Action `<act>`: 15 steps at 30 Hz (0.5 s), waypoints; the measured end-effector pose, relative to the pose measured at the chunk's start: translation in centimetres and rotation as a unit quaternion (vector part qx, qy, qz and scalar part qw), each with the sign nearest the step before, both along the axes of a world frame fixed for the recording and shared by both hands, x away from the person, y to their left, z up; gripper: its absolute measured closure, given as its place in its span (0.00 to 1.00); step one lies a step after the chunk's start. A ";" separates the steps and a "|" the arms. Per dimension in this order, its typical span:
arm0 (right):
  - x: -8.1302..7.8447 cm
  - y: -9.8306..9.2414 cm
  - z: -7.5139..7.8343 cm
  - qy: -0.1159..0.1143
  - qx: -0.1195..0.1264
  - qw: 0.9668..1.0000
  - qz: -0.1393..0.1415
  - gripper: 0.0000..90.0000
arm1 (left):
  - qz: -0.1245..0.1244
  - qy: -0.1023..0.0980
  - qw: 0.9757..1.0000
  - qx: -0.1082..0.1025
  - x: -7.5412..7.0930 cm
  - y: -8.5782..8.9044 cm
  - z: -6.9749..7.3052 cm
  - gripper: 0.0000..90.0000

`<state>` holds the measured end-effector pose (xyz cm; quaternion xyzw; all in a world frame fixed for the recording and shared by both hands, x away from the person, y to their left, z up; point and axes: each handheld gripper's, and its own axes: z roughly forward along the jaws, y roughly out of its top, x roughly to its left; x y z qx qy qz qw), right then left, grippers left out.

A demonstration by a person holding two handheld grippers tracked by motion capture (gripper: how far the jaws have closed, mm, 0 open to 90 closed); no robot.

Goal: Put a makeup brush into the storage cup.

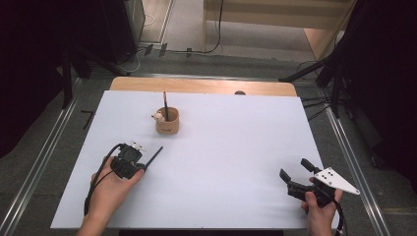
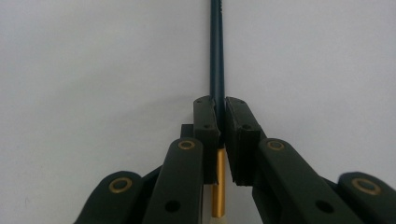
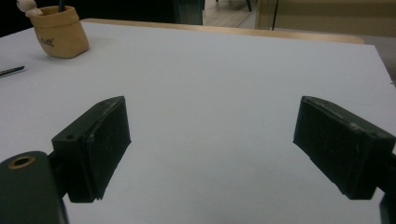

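Observation:
A dark blue pencil [image 1: 155, 155] with a gold band near its end lies on the white table sheet [image 1: 236, 147] at the front left. My left gripper [image 1: 144, 167] is shut on it; in the left gripper view the pads clamp the shaft [image 2: 216, 56] and the gripper [image 2: 222, 116] points along it. A tan holder [image 1: 167, 123] stands farther back with another pencil [image 1: 165, 103] upright in it and a small white figure [image 1: 158, 116] on its rim. My right gripper [image 1: 293, 167] rests at the front right, open, with nothing between its fingers [image 3: 212, 140].
The wooden table edge [image 1: 201, 86] runs along the back, with a small dark spot [image 1: 240, 92] on it. Metal rails [image 1: 46, 147] flank the table on both sides. In the right gripper view the holder [image 3: 61, 32] and the pencil's tip [image 3: 11, 71] appear far left.

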<state>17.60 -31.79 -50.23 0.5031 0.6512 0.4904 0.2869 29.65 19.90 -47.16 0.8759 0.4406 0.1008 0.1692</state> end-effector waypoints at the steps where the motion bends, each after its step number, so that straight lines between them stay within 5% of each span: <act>1: 0.1 0.1 0.1 0.002 0.003 1.000 -0.001 0.12 | -0.002 -0.002 1.000 -0.008 0.0 0.0 0.0 0.94; 9: 1.1 2.0 1.3 0.004 0.009 1.000 0.028 0.14 | -0.022 -0.030 0.997 -0.074 0.2 -0.7 1.6 0.94; 15: 2.2 4.4 2.2 0.006 0.008 0.999 0.053 0.15 | -0.043 -0.037 0.994 -0.090 0.7 -2.2 2.3 0.94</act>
